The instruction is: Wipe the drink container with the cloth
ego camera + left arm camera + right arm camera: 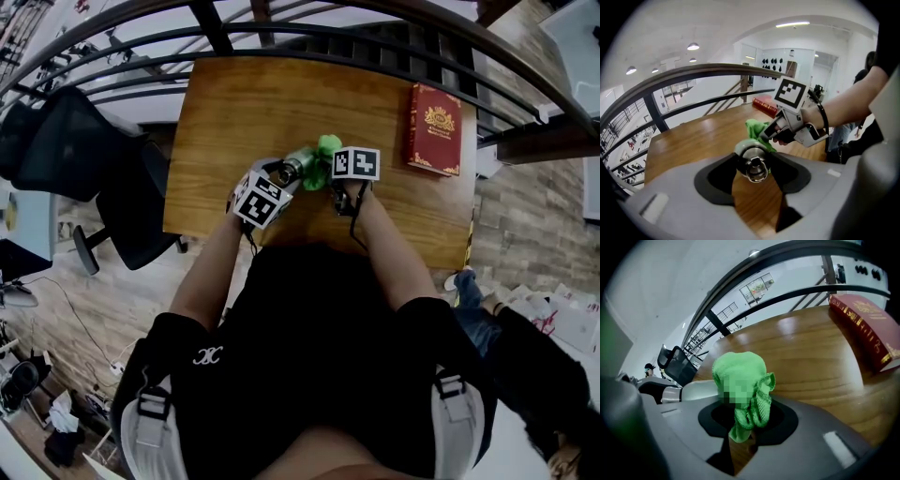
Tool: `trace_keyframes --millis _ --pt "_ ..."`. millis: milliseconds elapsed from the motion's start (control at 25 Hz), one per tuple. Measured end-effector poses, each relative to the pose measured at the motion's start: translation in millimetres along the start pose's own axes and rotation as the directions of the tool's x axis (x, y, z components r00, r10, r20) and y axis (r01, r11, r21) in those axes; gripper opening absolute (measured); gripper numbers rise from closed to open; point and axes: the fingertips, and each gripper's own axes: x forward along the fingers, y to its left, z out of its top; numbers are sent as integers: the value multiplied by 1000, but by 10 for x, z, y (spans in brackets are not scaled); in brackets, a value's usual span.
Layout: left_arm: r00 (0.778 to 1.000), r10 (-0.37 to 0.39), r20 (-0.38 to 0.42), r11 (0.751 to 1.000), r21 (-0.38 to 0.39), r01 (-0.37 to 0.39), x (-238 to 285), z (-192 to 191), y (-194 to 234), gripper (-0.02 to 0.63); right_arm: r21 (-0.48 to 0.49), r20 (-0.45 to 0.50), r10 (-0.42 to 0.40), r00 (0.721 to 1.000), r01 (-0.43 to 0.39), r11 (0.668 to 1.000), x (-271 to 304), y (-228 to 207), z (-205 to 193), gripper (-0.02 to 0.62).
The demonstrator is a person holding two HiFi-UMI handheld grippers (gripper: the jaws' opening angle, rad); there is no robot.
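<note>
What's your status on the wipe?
Left tongs shut on pale-green metal drink bottle. Right tongs shut on green cloth, pressed to bottle's far end. Red hardcover book off right, clear.

the cloth [746,365] is green, the drink container [753,162] silver, the book [434,129] red

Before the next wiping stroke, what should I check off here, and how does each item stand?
1. Bottle held by the left tool: ok, its jaws are closed on the bottle's sides.
2. Cloth held by the right tool: ok, a bunched tail is pinched between its jaws.
3. Cloth meets bottle: ok, in the left gripper view the cloth lies against the bottle's far end.
4. Book out of the way: ok, it lies apart near the table's right edge.
5. Bottle lid shut: cannot tell, only one metal end shows.
</note>
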Motion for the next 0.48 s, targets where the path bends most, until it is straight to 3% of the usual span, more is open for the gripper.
trace_keyframes --millis 120,240,360,480 --pt "1000 1 2 1000 -5 -1 7 6 3 279 -27 28 -9 1000 10 1000 -73 8 12 92" --pt "1000 5 19 1000 -21 -5 20 57 47 279 -116 113 -3 994 16 993 -305 127 160 92" --pt "999 22 34 1000 -18 -22 102 107 106 279 -189 203 45 978 -5 982 -636 288 317 92" --pt "998 41 56 997 -69 -37 156 219 122 279 -230 296 63 953 7 973 -1010 364 480 92"
